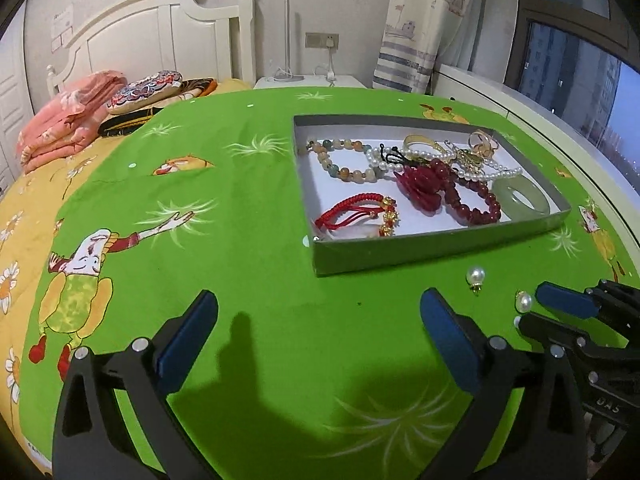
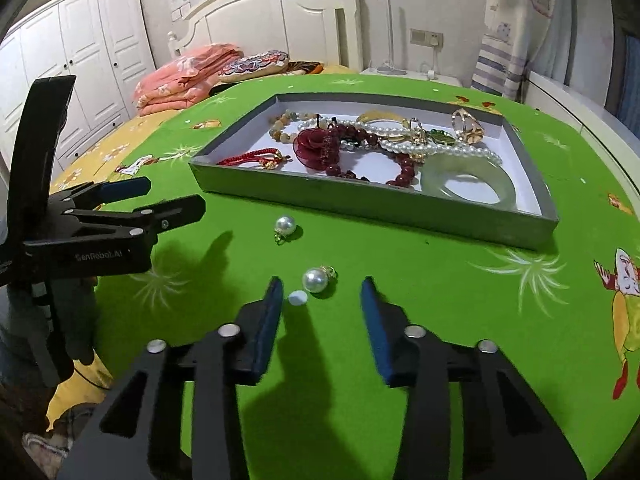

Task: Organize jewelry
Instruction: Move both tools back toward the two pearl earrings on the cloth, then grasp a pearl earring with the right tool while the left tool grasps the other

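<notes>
A shallow grey tray point(image 1: 440, 240) point(image 2: 360, 204) on the green cloth holds a jade bangle point(image 1: 520, 200) point(image 2: 468, 184), a pearl strand point(image 2: 440, 148), dark red beads point(image 1: 476, 200), a red cord bracelet point(image 1: 356, 210) and other pieces. Two pearl earrings lie loose in front of it. One earring point(image 2: 316, 280) point(image 1: 524, 302) sits just past my right gripper's point(image 2: 320, 291) point(image 1: 530, 312) tips, in line with the gap and untouched; a small white disc point(image 2: 298, 298) lies beside it. The other earring point(image 2: 285, 225) point(image 1: 476, 276) lies farther out. My left gripper point(image 1: 320, 304) point(image 2: 176, 194) stands wide open over bare cloth.
The green cartoon-print cloth point(image 1: 260, 240) has free room left of the tray. Behind it is a bed with a folded pink quilt point(image 1: 68, 120) and a white headboard point(image 2: 280, 16). A nightstand point(image 1: 308, 80), a curtain point(image 1: 424, 24) and a window point(image 1: 580, 60) stand at the back right.
</notes>
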Demonstrator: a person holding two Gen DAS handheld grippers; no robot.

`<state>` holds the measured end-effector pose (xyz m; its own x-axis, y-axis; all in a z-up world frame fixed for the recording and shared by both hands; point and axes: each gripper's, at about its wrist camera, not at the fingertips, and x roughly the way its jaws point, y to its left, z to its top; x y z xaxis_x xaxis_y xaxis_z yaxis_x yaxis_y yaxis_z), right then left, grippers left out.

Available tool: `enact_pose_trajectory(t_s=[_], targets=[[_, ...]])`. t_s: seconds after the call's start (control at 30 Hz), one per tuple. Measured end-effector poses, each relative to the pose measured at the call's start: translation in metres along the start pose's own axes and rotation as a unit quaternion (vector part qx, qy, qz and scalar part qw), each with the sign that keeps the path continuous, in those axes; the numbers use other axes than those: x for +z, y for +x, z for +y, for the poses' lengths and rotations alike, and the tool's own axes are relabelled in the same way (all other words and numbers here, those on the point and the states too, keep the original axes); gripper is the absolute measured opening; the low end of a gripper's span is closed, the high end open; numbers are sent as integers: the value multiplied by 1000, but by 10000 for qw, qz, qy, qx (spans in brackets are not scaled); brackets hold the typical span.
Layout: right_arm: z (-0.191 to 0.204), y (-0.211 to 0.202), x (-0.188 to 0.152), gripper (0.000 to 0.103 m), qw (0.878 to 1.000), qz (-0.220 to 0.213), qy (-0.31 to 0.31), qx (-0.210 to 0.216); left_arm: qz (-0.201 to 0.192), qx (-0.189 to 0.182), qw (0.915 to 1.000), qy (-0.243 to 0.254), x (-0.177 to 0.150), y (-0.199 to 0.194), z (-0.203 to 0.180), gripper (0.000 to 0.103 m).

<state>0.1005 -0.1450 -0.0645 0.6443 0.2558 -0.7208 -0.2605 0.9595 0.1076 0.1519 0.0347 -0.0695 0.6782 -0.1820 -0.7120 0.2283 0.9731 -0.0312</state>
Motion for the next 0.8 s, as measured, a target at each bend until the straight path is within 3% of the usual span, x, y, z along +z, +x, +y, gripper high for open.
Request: enact_pose_trajectory(t_s=[0.23, 0.4, 0.47, 0.63, 0.8], targets=[[7, 4, 1, 31, 9998, -37, -107, -189, 22, -115, 9998, -137, 1, 2, 4, 98], [16, 8, 1, 22, 9981, -118, -381, -479, 17, -114, 9999, -110, 0, 1, 3, 98], [18, 8, 1, 17, 9975, -147, -470, -507, 37, -101, 9999, -82, 0, 2, 2, 98], [12, 0, -4, 16, 9979, -226, -464, -400, 31, -106, 9999, 106, 0, 0, -5, 98], [-2, -18, -4, 16, 9977, -449, -325, -400, 218, -708, 9971, 171, -6, -4, -26, 98]])
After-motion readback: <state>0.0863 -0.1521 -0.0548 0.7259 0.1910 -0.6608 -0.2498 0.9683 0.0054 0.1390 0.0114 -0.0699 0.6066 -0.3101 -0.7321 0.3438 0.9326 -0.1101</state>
